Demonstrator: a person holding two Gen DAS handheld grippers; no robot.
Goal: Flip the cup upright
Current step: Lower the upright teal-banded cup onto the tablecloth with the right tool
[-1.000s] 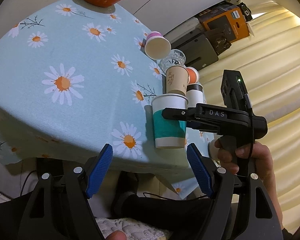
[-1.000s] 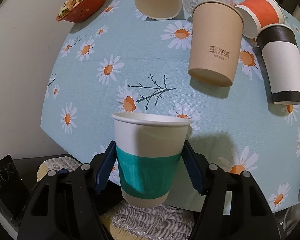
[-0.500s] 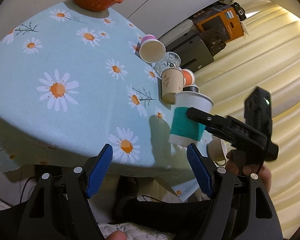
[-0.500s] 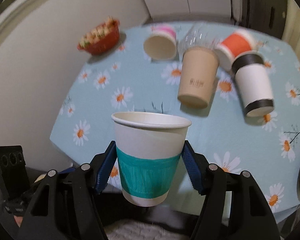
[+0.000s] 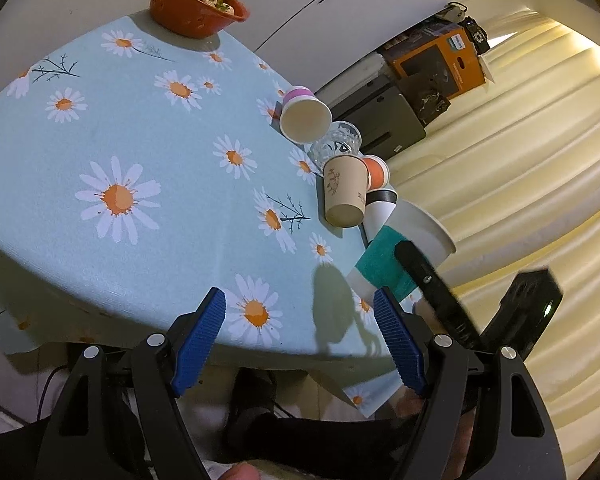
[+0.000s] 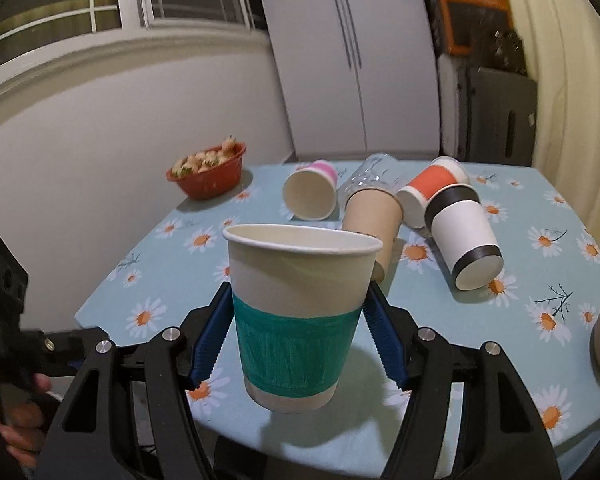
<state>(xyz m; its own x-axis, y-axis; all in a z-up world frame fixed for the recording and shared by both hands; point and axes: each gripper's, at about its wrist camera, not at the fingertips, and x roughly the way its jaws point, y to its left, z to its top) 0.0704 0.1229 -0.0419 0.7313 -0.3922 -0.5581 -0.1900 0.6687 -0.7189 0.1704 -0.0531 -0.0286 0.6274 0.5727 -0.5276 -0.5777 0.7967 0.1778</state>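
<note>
My right gripper is shut on a white paper cup with a teal band. It holds the cup mouth-up above the near edge of the daisy tablecloth. In the left wrist view the same cup hangs tilted at the table's right edge, with the right gripper's black body in front of it. My left gripper is open and empty, low at the table's near edge.
Several cups lie on their sides: pink, brown, orange, black-and-white, plus a clear glass. An orange bowl of food stands far left. Fridge and boxes stand behind the table.
My right gripper has lifted the teal-banded cup off the table and swung it right and back, so the view now looks level across the table. The left gripper has stayed open.
</note>
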